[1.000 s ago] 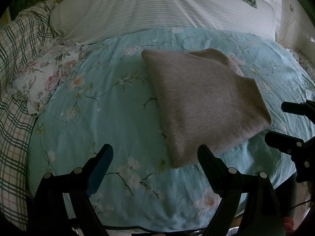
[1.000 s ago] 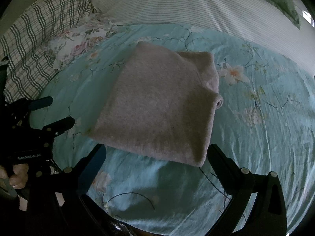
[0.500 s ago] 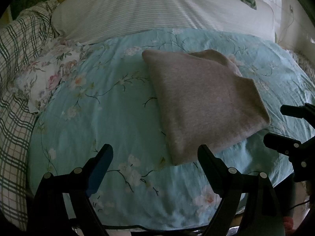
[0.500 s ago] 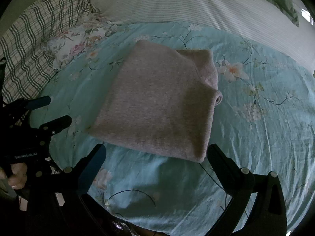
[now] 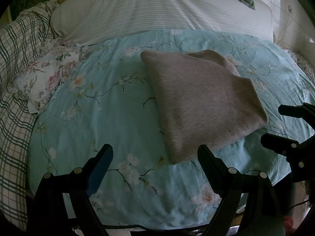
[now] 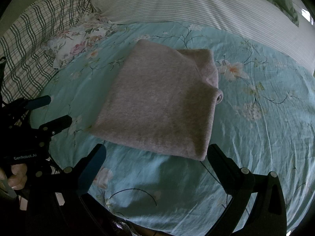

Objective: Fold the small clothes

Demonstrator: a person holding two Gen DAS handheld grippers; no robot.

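1. I have the folded grey knit garment lying flat on the pale turquoise floral bedspread, near the middle of the bed.
2. My left gripper hovers at the near edge of the bedspread, jaws spread wide and holding nothing; the garment's near corner sits at about one o'clock from it, just ahead of its right finger.
3. My right gripper is also wide open and empty, with the garment at twelve o'clock, its near folded edge just ahead of the fingertips and not touched.
4. In the right view I see the left gripper at nine o'clock, a hand around its handle.
5. At the garment's ten o'clock lies a white rose-print cloth beside a green-checked blanket.
6. A white striped pillow spans twelve o'clock.
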